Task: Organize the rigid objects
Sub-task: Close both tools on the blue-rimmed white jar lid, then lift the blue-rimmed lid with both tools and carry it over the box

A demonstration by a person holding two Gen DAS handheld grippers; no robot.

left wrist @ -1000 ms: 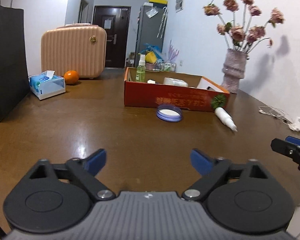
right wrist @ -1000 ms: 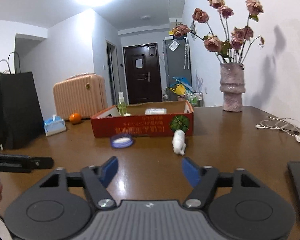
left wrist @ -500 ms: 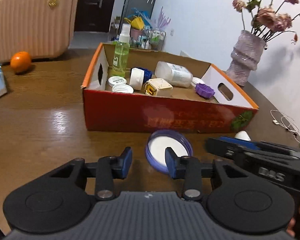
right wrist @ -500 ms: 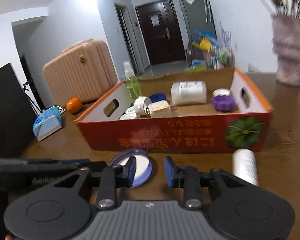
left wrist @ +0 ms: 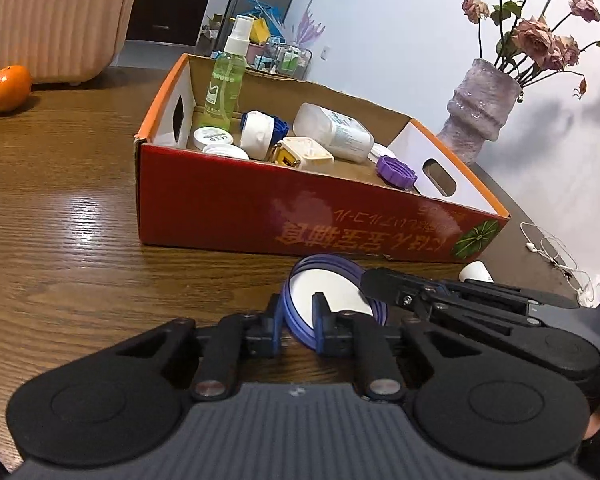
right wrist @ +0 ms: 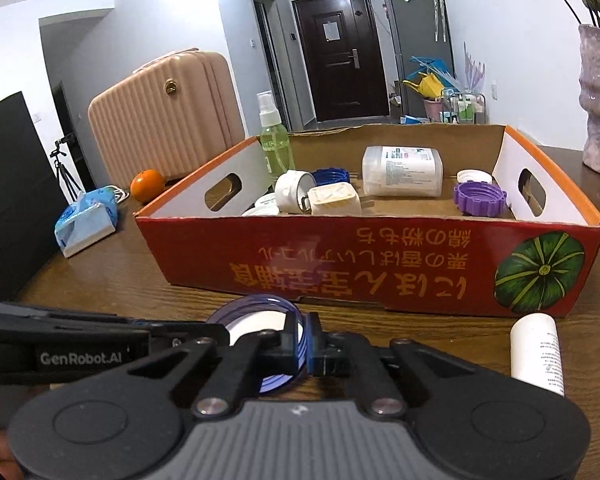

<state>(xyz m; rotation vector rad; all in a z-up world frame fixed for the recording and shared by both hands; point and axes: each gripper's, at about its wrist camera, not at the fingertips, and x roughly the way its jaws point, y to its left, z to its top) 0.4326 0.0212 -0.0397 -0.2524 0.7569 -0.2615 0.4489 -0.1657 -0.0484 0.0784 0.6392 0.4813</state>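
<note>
Lifting the purple lid [left wrist: 332, 300] off the desk [left wrist: 60, 240] needs both grips level: left tongs [left wrist: 298, 326] are closing across its near rim, right tongs [right wrist: 302, 346] clamp its right rim. Raise together, then clear the red box [right wrist: 380, 264] wall just behind.

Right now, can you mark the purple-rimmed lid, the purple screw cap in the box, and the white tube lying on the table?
purple-rimmed lid [left wrist: 332, 292], left wrist view, on its white inner face.
purple screw cap [right wrist: 480, 199], right wrist view, on its ribbed side.
white tube [right wrist: 537, 350], right wrist view, mid-body.
</note>
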